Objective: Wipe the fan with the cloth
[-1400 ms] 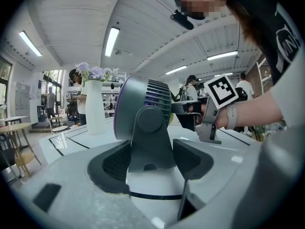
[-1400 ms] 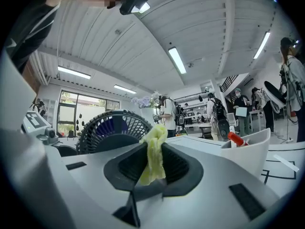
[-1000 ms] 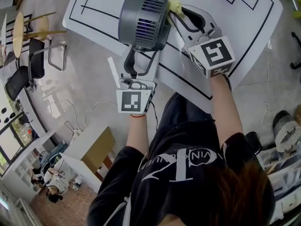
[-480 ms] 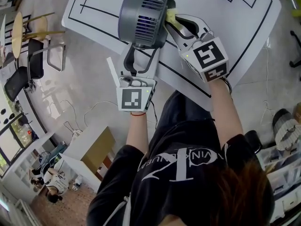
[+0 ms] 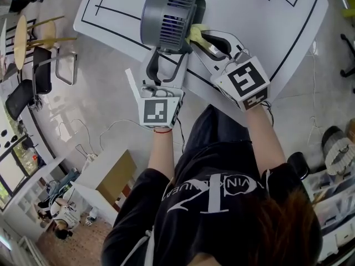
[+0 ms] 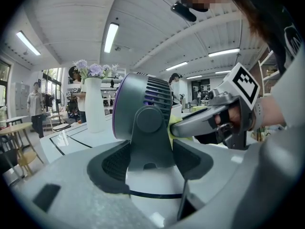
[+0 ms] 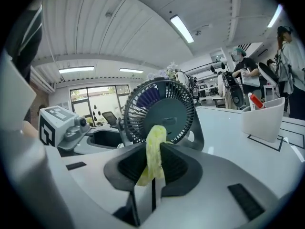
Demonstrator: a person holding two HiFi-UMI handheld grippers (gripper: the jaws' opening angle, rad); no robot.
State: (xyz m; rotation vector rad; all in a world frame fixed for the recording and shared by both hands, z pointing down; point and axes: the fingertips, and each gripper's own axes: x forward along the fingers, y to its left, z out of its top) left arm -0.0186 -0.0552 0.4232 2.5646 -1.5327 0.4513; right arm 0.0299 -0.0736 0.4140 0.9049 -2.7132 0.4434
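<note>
Open-plan lab or office: strip ceiling lights (image 6: 110, 36), line-marked white desk (image 5: 260, 32), chairs (image 5: 43, 65), people (image 6: 35, 101) standing about.

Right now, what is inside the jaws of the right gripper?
The right gripper pinches a yellow cloth, its tip against the fan. The pinched part is hidden between the jaws.

- Head view: white table (image 5: 277, 32) with black outlines is sitting at 12 o'clock.
- Black chairs (image 5: 43, 68) are standing at 10 o'clock, beside a round wooden table (image 5: 21, 37).
- Tan-topped box (image 5: 116, 173) is sitting on the floor at 7 o'clock.
- Left gripper view: white vase (image 6: 94, 111) is holding purple flowers (image 6: 93, 70) at 10 o'clock.
- Right gripper view: white tub (image 7: 262, 119) is standing at 3 o'clock.
</note>
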